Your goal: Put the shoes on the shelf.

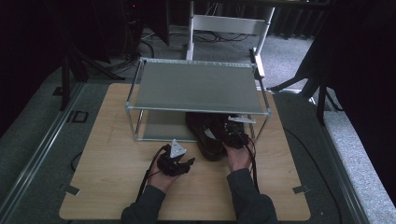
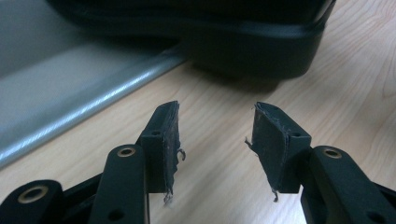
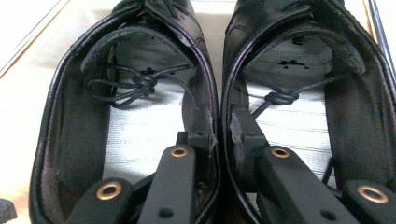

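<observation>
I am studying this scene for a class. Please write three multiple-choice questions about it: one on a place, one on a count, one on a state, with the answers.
1. Where are the shoes?
A. on top of the rack
B. at the front edge of the rack's lower shelf
C. on the floor

2. How many shoes does the right gripper grip?
A. one
B. two
C. three

3. How are the jaws of the left gripper?
A. apart, with nothing between them
B. shut on a shoe
C. shut on a cable

Answers:
1 B: the high view shows them under the top shelf of the rack, partly out over the table.
2 B: the right gripper view shows one jaw inside each shoe, pressing the two inner walls together.
3 A: the left gripper view shows bare wood between them.
</observation>
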`<control>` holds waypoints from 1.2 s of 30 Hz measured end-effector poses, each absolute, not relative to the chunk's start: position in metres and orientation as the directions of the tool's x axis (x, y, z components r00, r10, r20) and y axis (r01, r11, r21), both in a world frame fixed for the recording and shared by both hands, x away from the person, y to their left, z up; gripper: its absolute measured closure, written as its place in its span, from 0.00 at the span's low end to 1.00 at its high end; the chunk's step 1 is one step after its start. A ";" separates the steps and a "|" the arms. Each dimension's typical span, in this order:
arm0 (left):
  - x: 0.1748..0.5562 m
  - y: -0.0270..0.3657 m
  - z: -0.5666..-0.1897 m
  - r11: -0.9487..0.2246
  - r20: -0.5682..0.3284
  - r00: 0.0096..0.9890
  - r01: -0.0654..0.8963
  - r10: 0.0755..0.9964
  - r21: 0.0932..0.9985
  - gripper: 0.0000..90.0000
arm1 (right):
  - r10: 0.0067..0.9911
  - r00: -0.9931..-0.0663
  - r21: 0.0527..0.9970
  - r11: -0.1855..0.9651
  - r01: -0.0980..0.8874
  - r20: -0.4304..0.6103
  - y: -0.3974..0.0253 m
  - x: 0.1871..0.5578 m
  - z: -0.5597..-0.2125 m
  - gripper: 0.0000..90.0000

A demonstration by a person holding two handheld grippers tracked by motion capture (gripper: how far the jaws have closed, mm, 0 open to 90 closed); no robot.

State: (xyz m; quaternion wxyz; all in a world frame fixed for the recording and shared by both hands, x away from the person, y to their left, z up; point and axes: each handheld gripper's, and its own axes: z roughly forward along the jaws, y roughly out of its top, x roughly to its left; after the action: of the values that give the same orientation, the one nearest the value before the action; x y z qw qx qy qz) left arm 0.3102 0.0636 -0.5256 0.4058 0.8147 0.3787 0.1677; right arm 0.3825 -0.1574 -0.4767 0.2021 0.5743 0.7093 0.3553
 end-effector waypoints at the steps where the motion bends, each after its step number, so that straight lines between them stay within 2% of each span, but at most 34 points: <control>1: 0.312 0.061 -0.525 -0.386 -0.032 0.659 0.479 0.752 0.789 0.58 | 0.960 -0.255 0.738 0.087 0.669 0.117 -0.156 0.383 -0.478 0.89; 18: 0.332 0.036 -0.531 -0.435 -0.008 0.683 0.475 0.731 0.765 0.58 | 0.976 -0.208 0.730 0.093 0.677 0.069 -0.131 0.395 -0.483 0.88; 21: 0.333 0.033 -0.533 -0.438 -0.012 0.684 0.480 0.729 0.760 0.57 | 0.973 -0.215 0.735 0.088 0.673 0.081 -0.134 0.397 -0.482 0.80; 24: 0.334 0.032 -0.534 -0.443 -0.013 0.688 0.481 0.725 0.756 0.56 | 0.960 -0.267 0.749 0.119 0.652 0.080 -0.133 0.396 -0.482 0.64; 29: 0.334 0.030 -0.534 -0.444 -0.010 0.683 0.485 0.730 0.754 0.52 | 0.954 -0.297 0.786 0.156 0.598 0.036 -0.132 0.389 -0.483 0.50; 36: 0.337 0.026 -0.534 -0.421 -0.022 0.665 0.497 0.746 0.759 0.42 | 0.933 -0.358 0.838 0.218 0.500 -0.028 -0.141 0.368 -0.468 0.45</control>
State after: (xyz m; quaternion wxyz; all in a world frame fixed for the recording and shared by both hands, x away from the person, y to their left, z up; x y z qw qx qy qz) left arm 0.3366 0.0262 -0.5338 0.3850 0.8272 0.3759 0.1616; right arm 0.3684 -0.1409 -0.4684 0.2805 0.4921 0.7281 0.3861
